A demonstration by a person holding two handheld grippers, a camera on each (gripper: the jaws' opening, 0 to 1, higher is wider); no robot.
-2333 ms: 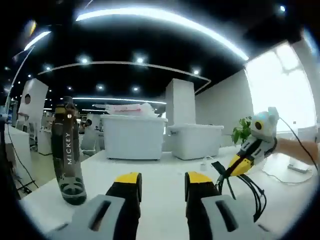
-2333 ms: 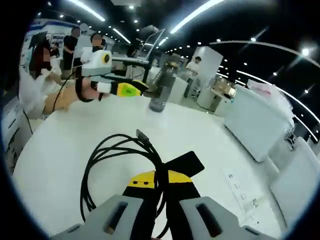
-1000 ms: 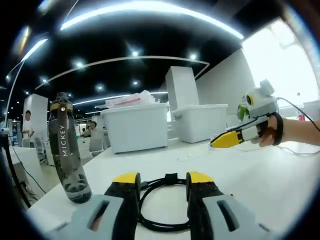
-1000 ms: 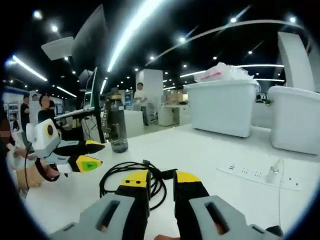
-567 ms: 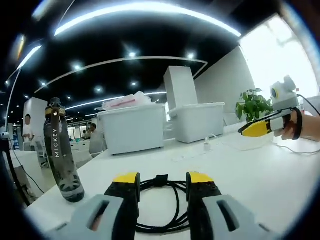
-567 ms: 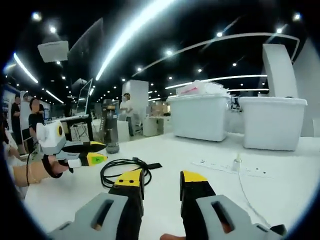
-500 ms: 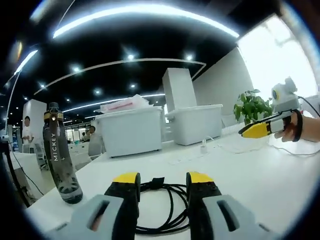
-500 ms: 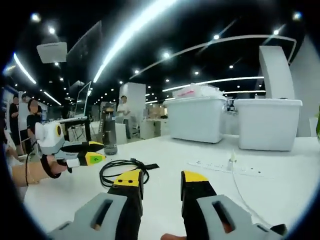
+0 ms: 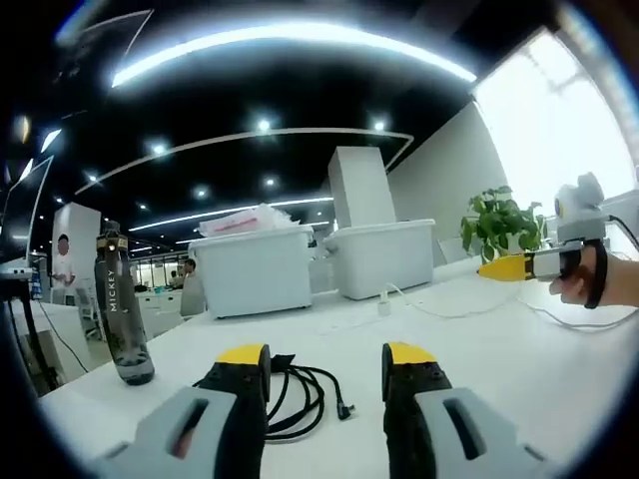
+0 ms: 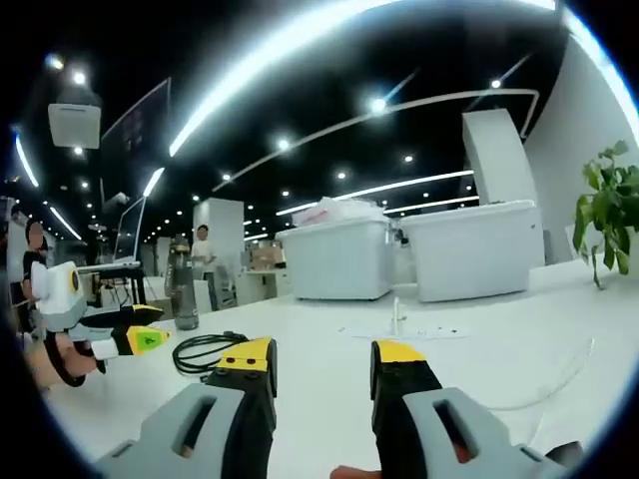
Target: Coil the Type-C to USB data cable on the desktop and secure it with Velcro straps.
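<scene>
Black cable (image 9: 300, 391) coiled on desk (image 9: 519, 359), both tools open

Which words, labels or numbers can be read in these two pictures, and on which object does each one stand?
"MICKEY": printed vertically in pale letters on the dark bottle standing on the white table, left gripper view.
In the right gripper view the same bottle is too small for its lettering to be read.
The mark on the yellow tip of the left hand-held gripper there is too blurred to read.
</scene>
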